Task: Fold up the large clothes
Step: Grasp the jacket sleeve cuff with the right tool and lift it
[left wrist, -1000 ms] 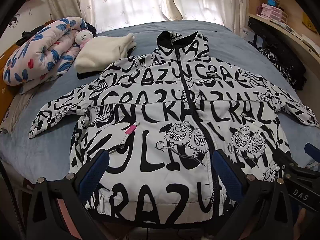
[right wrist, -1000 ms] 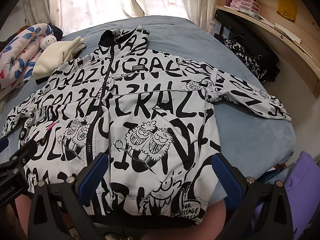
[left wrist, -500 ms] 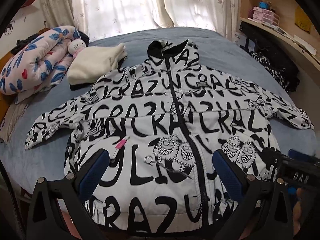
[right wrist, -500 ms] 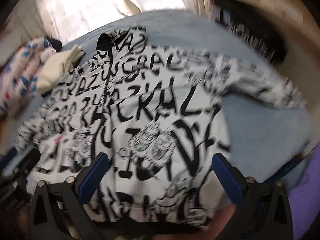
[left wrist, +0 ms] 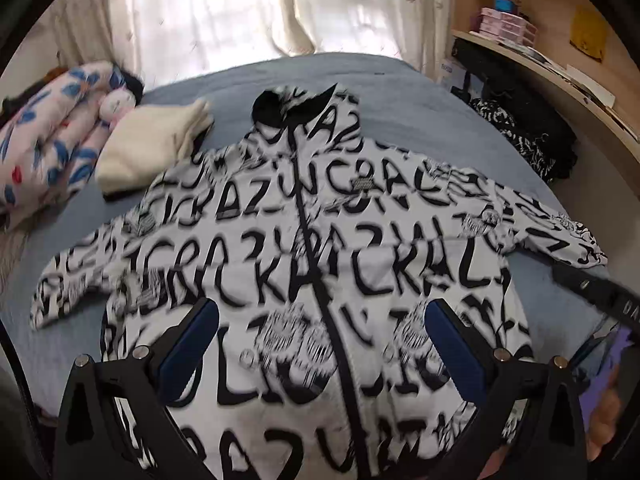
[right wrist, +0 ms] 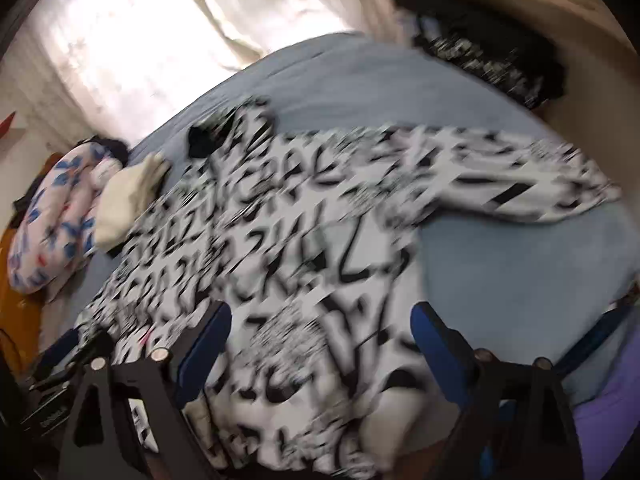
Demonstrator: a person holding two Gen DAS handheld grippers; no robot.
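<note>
Black-and-white lettered zip jacket (left wrist: pixel 304 264) spread flat on blue bed (left wrist: pixel 360 80); left gripper (left wrist: pixel 320 344) agape over hem; right gripper (right wrist: pixel 320 344) empty, jaws just narrowing

A home bedroom: wide bed (left wrist: pixel 400 92) under a grey-blue cover, sheer curtains (left wrist: pixel 224 12) glowing over the window behind it, rolled floral duvet (left wrist: pixel 52 148) and small plush toy (left wrist: pixel 116 102) by the edge, wooden shelf (left wrist: pixel 532 60) with little boxes and papers alongside.

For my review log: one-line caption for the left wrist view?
Open left hand-held gripper above a black-and-white lettered jacket spread flat on a blue bed.
</note>
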